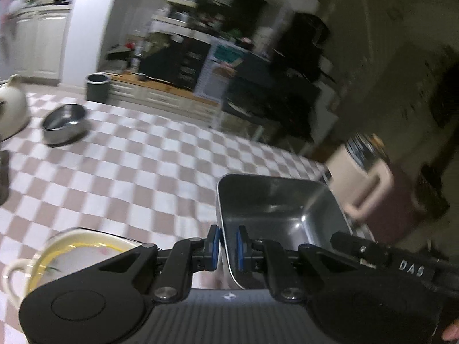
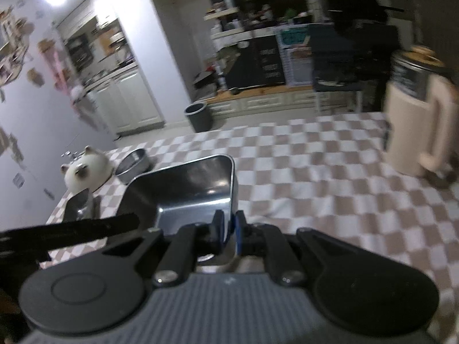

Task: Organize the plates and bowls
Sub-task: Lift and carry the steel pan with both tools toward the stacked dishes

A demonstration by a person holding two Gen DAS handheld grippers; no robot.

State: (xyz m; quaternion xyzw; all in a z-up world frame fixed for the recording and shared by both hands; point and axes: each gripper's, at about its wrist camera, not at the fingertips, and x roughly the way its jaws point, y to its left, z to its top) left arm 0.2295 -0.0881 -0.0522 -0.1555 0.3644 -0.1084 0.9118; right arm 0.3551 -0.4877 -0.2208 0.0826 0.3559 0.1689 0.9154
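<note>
A square steel tray (image 1: 272, 209) is held between both grippers above the checked tablecloth. My left gripper (image 1: 228, 248) is shut on the tray's left wall. My right gripper (image 2: 229, 229) is shut on the right wall of the same tray (image 2: 183, 186). A round steel bowl (image 1: 64, 123) sits on the cloth at the far left; it also shows in the right wrist view (image 2: 133, 164). A white dish with a yellow rim and a handle (image 1: 66, 258) lies below the left gripper, partly hidden by it.
A cream cat-shaped pot (image 2: 84, 172) stands beside the round bowl. A cream and dark canister with a handle (image 2: 418, 120) stands at the table's right side; it also shows in the left wrist view (image 1: 373, 183). A small steel bowl (image 2: 79, 206) sits near the table's left edge. A dark bin (image 2: 198, 116) stands on the floor beyond.
</note>
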